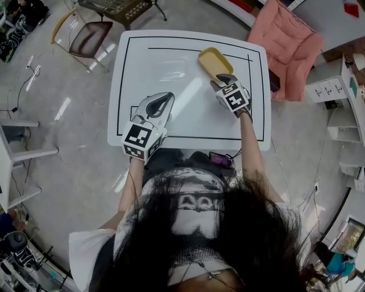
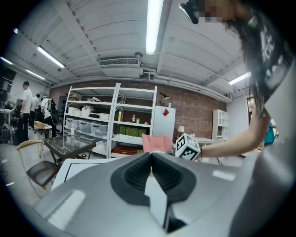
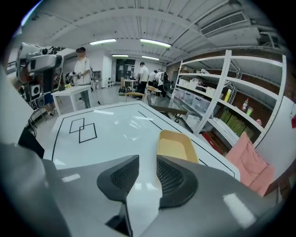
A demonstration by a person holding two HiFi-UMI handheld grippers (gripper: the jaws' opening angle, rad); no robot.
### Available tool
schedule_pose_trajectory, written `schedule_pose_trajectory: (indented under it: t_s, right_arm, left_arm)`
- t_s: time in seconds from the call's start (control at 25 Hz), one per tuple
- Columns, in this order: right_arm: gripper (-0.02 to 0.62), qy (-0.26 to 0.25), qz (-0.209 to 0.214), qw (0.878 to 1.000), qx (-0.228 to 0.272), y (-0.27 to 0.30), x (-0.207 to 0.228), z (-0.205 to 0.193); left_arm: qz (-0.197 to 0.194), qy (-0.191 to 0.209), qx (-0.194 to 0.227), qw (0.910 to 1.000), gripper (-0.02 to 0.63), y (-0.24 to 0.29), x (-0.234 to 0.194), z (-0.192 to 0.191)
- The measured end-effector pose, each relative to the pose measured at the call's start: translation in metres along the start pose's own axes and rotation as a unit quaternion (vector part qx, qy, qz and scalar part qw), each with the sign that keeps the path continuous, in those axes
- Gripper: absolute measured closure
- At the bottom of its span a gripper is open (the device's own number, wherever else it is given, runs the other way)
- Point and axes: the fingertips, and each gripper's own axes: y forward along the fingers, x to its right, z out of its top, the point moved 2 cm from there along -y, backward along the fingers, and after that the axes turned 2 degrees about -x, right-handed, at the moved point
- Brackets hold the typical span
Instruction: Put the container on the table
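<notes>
A shallow yellow container (image 1: 215, 61) lies flat on the white table (image 1: 171, 57), toward its far right, inside the black outline. My right gripper (image 1: 220, 80) hovers just behind the container's near end, its jaws open with nothing between them. In the right gripper view the container (image 3: 175, 146) rests on the table just past the right pad, and the right gripper (image 3: 147, 161) shows a clear gap. My left gripper (image 1: 163, 100) is over the table's near left part, and in its own view the left gripper (image 2: 151, 155) has its pads pressed together, holding nothing.
Two overlapping black squares (image 3: 83, 129) are drawn on the table. A dark phone (image 1: 220, 159) lies at the near edge. A chair (image 1: 88, 37) and a glass table (image 1: 122, 8) stand beyond the table, a pink cushion (image 1: 291, 45) to its right. Shelves (image 2: 111, 120) and people stand farther off.
</notes>
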Motion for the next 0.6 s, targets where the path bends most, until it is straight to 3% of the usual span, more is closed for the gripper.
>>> schedule_pose_trajectory:
  t_s: [0.32,0.6]
  right_arm:
    - [0.5,0.024,0.003,0.995,0.097,-0.081,-0.039,-0.006]
    - [0.515,0.01,0.009,0.987,0.163,-0.159,-0.07,-0.021]
  left_arm:
    - [0.027,0.001,0.001,0.9996,0.606,-0.01,0.041,0.0]
    - [0.052,0.007,0.0,0.9986,0.606,-0.026,0.097,-0.005]
